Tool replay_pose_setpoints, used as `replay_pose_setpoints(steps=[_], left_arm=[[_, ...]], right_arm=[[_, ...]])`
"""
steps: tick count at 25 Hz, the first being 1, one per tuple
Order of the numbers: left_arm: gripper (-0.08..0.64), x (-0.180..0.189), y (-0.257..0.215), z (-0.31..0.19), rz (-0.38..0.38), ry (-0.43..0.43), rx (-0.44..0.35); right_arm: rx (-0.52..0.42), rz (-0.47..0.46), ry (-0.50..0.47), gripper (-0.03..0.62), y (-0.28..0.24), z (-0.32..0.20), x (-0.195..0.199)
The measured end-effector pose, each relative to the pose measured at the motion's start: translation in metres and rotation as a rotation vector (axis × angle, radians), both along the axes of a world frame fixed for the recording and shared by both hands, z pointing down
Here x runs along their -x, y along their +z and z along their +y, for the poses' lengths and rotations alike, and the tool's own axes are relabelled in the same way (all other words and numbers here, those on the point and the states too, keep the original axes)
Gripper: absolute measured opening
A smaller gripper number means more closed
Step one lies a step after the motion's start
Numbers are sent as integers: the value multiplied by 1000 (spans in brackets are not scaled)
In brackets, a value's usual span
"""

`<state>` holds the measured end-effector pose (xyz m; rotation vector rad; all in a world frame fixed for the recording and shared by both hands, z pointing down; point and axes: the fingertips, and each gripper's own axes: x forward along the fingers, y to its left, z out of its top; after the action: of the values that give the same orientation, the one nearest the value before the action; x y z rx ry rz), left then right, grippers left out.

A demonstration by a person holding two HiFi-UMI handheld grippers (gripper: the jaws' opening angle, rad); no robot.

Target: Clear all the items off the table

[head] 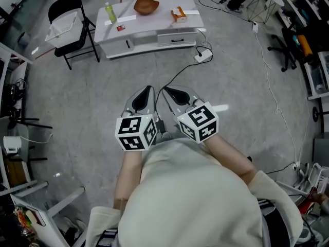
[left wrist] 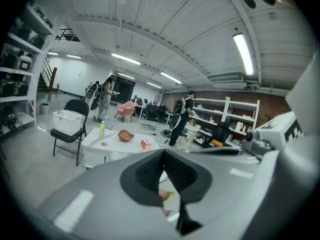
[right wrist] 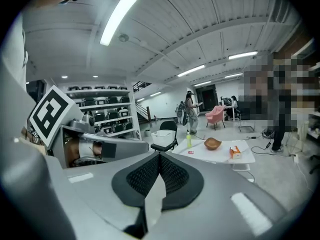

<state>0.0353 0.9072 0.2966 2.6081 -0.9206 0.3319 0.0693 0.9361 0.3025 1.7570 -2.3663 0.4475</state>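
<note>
my left gripper (head: 148, 89) and right gripper (head: 167, 90) sit side by side, jaws closed and empty, while the white table (head: 154, 23) with bottle (head: 109, 12), bowl (head: 146, 5) and box (head: 178, 14) lies far ahead, well apart.

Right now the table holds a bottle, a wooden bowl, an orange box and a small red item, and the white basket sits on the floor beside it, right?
No. The basket sits on the black folding chair beside the table, not on the floor; the head view shows it. The rest is right.
</note>
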Motion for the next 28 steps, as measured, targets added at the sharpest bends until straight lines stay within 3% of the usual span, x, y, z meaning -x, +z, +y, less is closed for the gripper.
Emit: replay_pose_setpoints(steps=[6, 11, 15, 28], left_arm=[[9, 6, 7, -8, -31, -11, 16], [9, 4, 9, -21, -41, -31, 16], [9, -1, 12, -33, -40, -43, 22], [9, -47, 9, -125, -20, -126, 23]], right_arm=[[31, 1, -7, 21, 3, -6, 2], [15, 42, 22, 0, 0, -16, -5], [-2, 10, 14, -1, -2, -28, -10], [5, 24, -9, -2, -7, -123, -71]])
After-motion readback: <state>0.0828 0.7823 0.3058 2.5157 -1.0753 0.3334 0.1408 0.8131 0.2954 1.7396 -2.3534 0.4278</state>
